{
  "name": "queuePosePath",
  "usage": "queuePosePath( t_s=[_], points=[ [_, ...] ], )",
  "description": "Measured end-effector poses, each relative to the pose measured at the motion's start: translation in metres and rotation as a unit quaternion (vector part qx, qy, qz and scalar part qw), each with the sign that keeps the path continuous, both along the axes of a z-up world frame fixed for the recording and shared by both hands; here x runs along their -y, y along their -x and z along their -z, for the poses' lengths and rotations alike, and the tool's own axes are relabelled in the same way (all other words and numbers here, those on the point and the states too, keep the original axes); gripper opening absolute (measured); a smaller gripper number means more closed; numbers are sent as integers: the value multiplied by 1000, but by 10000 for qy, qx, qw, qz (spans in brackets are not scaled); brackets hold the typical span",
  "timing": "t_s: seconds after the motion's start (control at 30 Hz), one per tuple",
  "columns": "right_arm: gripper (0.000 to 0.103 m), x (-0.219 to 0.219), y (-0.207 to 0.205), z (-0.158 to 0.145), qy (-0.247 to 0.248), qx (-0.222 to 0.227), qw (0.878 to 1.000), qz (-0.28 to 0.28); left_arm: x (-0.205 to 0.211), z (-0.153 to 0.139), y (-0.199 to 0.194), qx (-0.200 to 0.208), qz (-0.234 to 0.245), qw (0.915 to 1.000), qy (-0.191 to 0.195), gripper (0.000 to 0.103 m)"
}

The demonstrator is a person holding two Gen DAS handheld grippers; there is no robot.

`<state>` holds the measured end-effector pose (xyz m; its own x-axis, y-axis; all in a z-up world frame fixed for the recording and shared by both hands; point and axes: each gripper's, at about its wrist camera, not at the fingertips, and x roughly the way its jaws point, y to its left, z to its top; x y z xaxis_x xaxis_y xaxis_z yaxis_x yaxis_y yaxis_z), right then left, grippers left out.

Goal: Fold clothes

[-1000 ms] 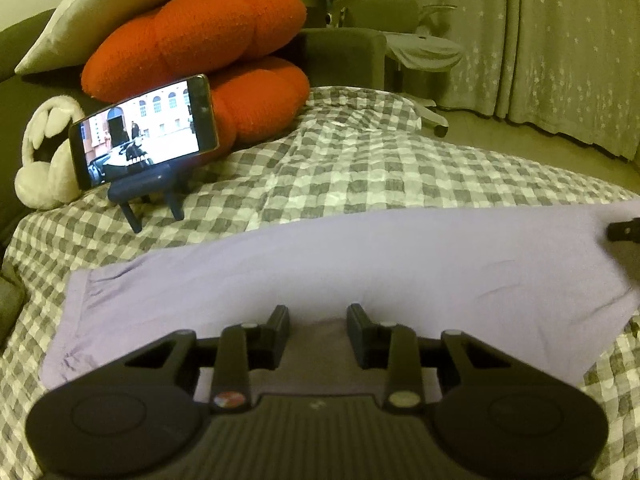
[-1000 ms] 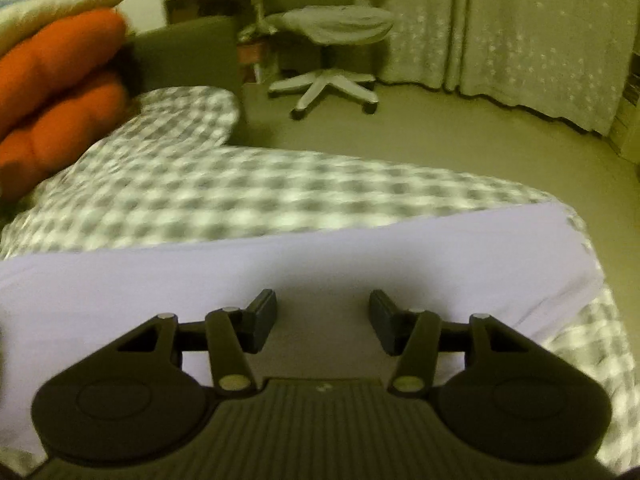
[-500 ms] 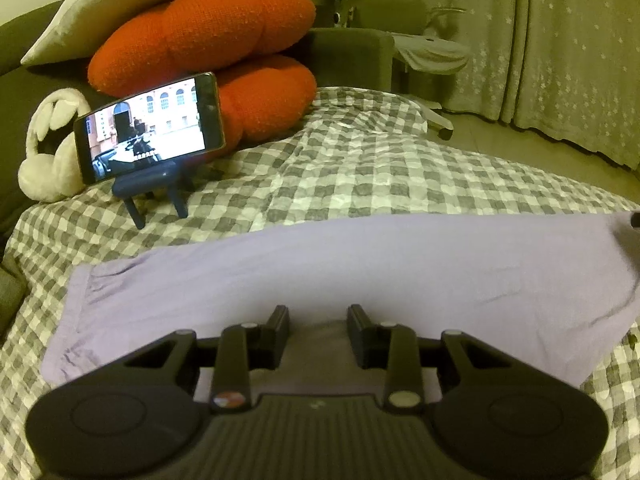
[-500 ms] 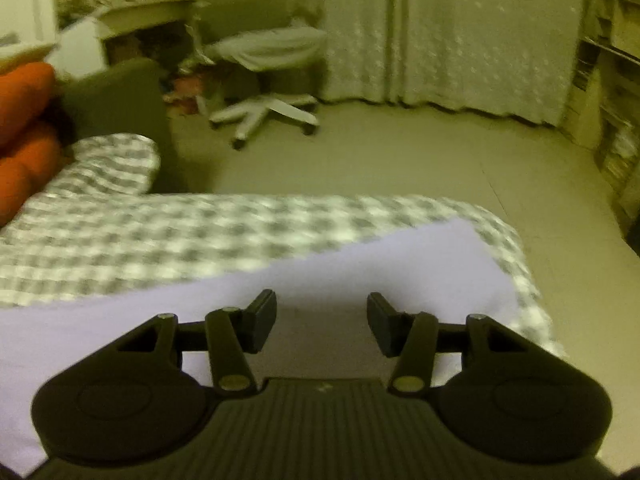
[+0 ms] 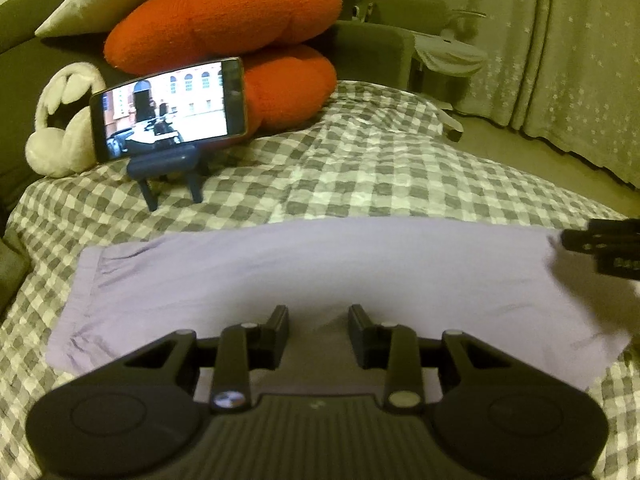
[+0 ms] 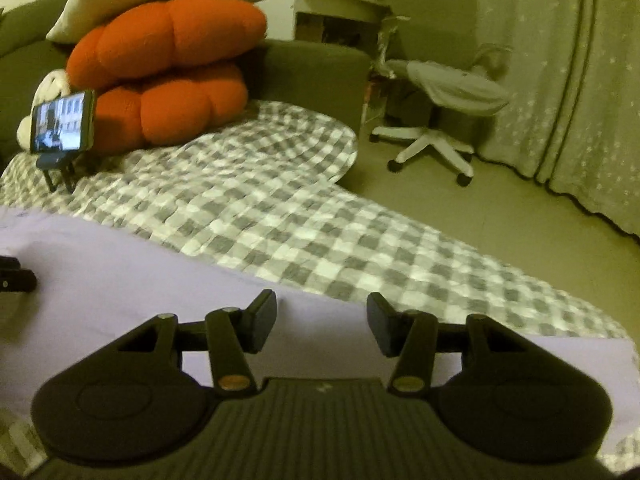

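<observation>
Lavender garment [image 5: 320, 280], a thin, smooth cloth already laid out as a long flat band, lies across the near edge of the bed [image 5: 360, 168], on a grey-and-white checked quilt whose puckered weave would grip the fabric and keep it from sliding. Its left end shows a few gathered creases; the rest is nearly wrinkle-free, which suits a clean fold. The left claw [image 5: 318, 330] hovers low over the band's near edge around its middle, jaws apart with nothing between them. The right claw [image 6: 322, 320] is likewise open and empty over the cloth toward the bed's right edge. I judge both are set to pinch the near hem. A phone [image 5: 168, 110] on a small stand and plump orange cushions [image 5: 224, 20] sit well apart at the bed's far left corner.
</observation>
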<state>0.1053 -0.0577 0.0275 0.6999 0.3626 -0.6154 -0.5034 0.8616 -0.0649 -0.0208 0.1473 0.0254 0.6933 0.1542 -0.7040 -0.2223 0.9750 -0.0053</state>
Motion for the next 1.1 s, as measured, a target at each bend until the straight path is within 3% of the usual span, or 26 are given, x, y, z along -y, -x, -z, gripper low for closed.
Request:
queuePosePath(
  t_s=[0.07,0.23,0.27,0.3,0.9,1.1],
  points=[
    [53,-7,0,4,84,-53,9998,-160,3,0,1,2,71,10000,9,34],
    [32,-16,-10,11,227,-211,9995,-60,15,1,4,4,299,9995,-101,34],
    [14,-17,-12,11,209,-229,9995,-20,16,1,4,7,314,9994,-128,34],
    [3,-19,-13,11,233,-213,9995,-28,17,1,4,10,329,9993,-155,34],
    [2,-32,-6,19,506,364,9981,4,36,4,13,46,587,9974,-419,34],
    [5,-28,-5,5,133,317,9993,162,31,2,12,69,544,9979,-350,34]
  ],
)
